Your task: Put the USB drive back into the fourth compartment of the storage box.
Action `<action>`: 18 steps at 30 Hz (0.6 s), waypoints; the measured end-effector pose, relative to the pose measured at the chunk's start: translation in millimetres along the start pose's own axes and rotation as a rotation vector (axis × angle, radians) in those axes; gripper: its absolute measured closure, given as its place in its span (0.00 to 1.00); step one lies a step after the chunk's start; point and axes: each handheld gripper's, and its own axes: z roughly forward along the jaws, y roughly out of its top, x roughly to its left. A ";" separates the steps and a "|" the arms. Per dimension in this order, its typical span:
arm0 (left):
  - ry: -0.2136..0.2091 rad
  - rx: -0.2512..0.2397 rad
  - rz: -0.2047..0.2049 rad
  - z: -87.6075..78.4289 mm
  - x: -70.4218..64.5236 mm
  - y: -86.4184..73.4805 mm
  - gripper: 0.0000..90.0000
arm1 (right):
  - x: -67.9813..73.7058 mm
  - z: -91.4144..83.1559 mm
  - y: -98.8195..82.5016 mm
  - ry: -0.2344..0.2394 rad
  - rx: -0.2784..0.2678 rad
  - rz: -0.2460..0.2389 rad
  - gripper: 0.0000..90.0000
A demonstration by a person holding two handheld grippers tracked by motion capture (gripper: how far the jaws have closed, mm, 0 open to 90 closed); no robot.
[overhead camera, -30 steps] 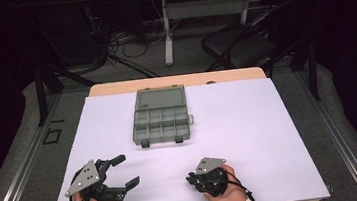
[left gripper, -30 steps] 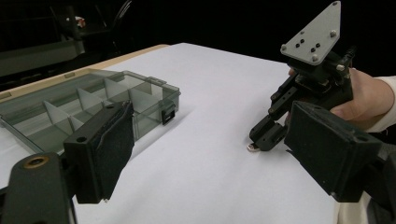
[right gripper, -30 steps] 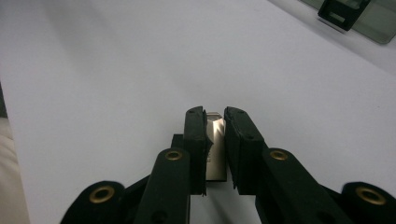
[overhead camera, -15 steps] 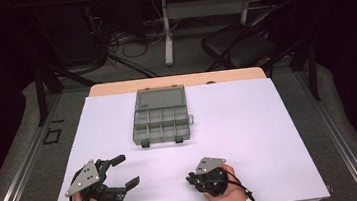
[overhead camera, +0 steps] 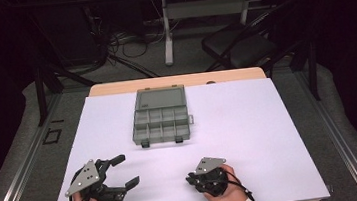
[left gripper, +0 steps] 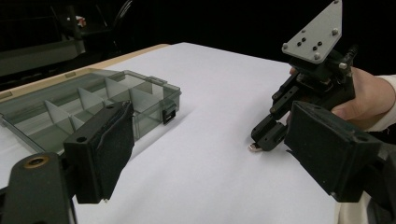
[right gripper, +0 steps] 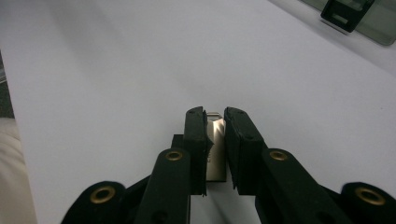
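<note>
Open compartment box [overhead camera: 161, 121] at mid-table, well apart from both hands. Right gripper [right gripper: 215, 122] low, pinching small metal piece [right gripper: 215, 144]. Left gripper [overhead camera: 122, 171] spread, empty.

You've got a small silvery metal piece [right gripper: 215, 148], flat and rectangular, pinched between the right gripper [right gripper: 215, 140]'s black pads. Its tip pokes out beyond the jaws, low over the white table sheet [overhead camera: 249, 123], well short of the open compartment box [overhead camera: 161, 120].
</note>
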 end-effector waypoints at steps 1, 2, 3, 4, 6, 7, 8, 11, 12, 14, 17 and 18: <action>0.000 0.000 0.001 -0.1 0.1 0.1 0.17 | -0.1 -0.5 0.3 0.000 -0.001 0.002 0.88; 0.000 0.000 0.000 -0.1 0.1 0.0 0.17 | -0.1 -1.0 0.5 0.000 -0.002 0.004 0.88; 0.001 -0.001 0.000 -0.1 0.1 0.0 0.17 | -0.1 -1.5 0.8 0.002 -0.005 0.006 0.88; 0.001 0.002 0.001 -0.3 0.0 0.1 0.17 | -0.5 -2.1 1.2 0.003 -0.006 0.005 0.88; 0.001 0.000 0.001 -0.1 0.0 0.1 0.17 | -0.6 -3.1 1.8 0.005 -0.010 0.008 0.88; 0.001 0.000 0.001 -0.1 0.0 0.1 0.17 | -0.7 -3.5 2.2 0.008 -0.010 0.010 0.88; 0.002 0.002 0.001 -0.2 0.1 0.1 0.17 | -0.7 -4.1 2.5 0.010 -0.010 0.013 0.88; 0.002 0.003 -0.001 -0.2 0.3 0.0 0.17 | -1.1 -5.6 3.8 0.012 -0.014 0.011 0.88; 0.002 0.004 -0.002 -0.2 0.3 -0.1 0.17 | -1.1 -6.2 4.3 0.015 -0.013 0.012 0.88; 0.002 0.004 -0.002 -0.1 0.3 -0.1 0.17 | -1.6 -7.2 5.3 0.016 -0.018 0.008 0.88; 0.002 0.005 -0.003 0.1 0.2 -0.1 0.17 | -2.7 -9.5 6.8 0.017 -0.020 0.008 0.88; 0.002 0.005 -0.003 0.1 0.3 -0.2 0.17 | -3.3 -10.4 7.3 0.018 -0.020 0.008 0.88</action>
